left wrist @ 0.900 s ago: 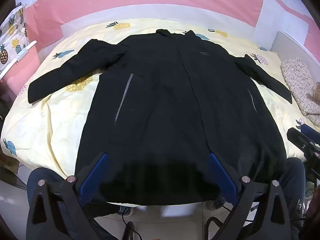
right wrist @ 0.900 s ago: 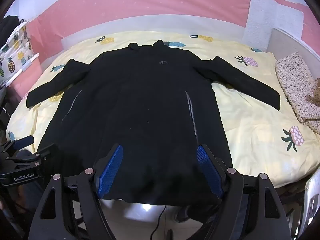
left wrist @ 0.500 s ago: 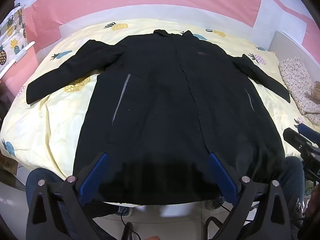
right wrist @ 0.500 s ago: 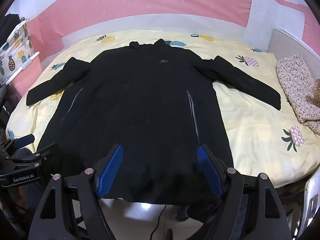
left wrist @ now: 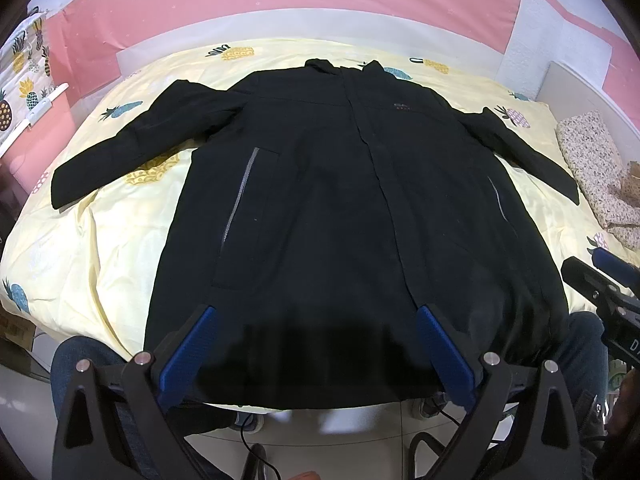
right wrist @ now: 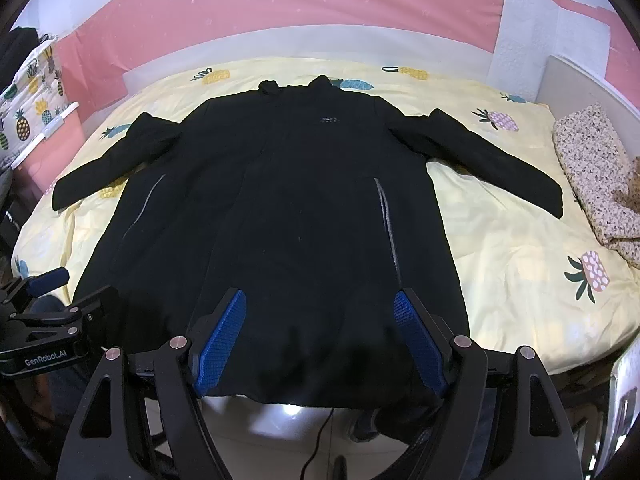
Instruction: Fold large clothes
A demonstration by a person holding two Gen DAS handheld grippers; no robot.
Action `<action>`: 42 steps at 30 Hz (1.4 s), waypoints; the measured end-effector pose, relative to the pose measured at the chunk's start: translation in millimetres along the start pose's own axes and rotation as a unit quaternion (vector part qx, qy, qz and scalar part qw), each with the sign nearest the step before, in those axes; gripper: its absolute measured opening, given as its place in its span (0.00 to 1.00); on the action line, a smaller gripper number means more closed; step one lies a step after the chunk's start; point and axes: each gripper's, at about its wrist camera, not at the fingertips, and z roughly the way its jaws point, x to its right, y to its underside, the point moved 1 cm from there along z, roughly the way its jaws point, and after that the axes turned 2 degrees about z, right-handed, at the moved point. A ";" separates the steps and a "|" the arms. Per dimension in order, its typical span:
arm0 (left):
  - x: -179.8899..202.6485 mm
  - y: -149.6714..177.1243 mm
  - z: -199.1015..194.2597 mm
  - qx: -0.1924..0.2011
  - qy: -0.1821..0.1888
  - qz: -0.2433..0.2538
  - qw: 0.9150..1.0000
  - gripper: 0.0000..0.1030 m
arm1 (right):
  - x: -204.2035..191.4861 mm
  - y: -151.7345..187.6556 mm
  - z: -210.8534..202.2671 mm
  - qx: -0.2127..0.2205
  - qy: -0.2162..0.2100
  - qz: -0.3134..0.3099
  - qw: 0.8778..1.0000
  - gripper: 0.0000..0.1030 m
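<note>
A long black coat [left wrist: 328, 200] lies flat, front up, on a yellow pineapple-print bed [left wrist: 80, 248], collar at the far side, both sleeves spread out, hem hanging over the near edge. It also shows in the right wrist view [right wrist: 288, 216]. My left gripper [left wrist: 316, 320] is open and empty, hovering above the hem. My right gripper [right wrist: 320, 304] is open and empty, above the hem's right part. Each gripper shows at the edge of the other's view: the right gripper [left wrist: 608, 292] and the left gripper [right wrist: 44, 312].
A folded floral blanket [right wrist: 596, 184] lies at the bed's right edge. A pink and white wall [right wrist: 280, 20] stands behind the bed. A pineapple-print cloth [left wrist: 20, 76] hangs at the far left. The person's jeans-clad knees [left wrist: 80, 360] and a tiled floor are below the bed's edge.
Both views have shifted only slightly; the coat and both open grippers keep nearly the same places.
</note>
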 end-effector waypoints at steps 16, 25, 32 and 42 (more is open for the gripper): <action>0.8 -4.8 -2.0 0.003 -0.001 0.006 1.000 0.97 | -2.4 0.3 3.9 -0.004 -0.002 -0.004 1.000 0.74; 0.3 -4.2 -2.0 0.003 0.001 0.006 1.000 0.97 | -4.2 1.3 5.1 -0.005 -0.001 -0.005 1.000 0.74; -0.1 -4.3 -1.9 0.003 0.001 0.006 1.000 0.97 | -6.7 2.0 6.2 -0.006 -0.001 -0.007 1.000 0.74; -0.1 -3.3 -1.9 0.003 0.000 0.007 1.000 0.97 | -7.1 1.8 7.3 -0.007 -0.002 -0.008 1.000 0.74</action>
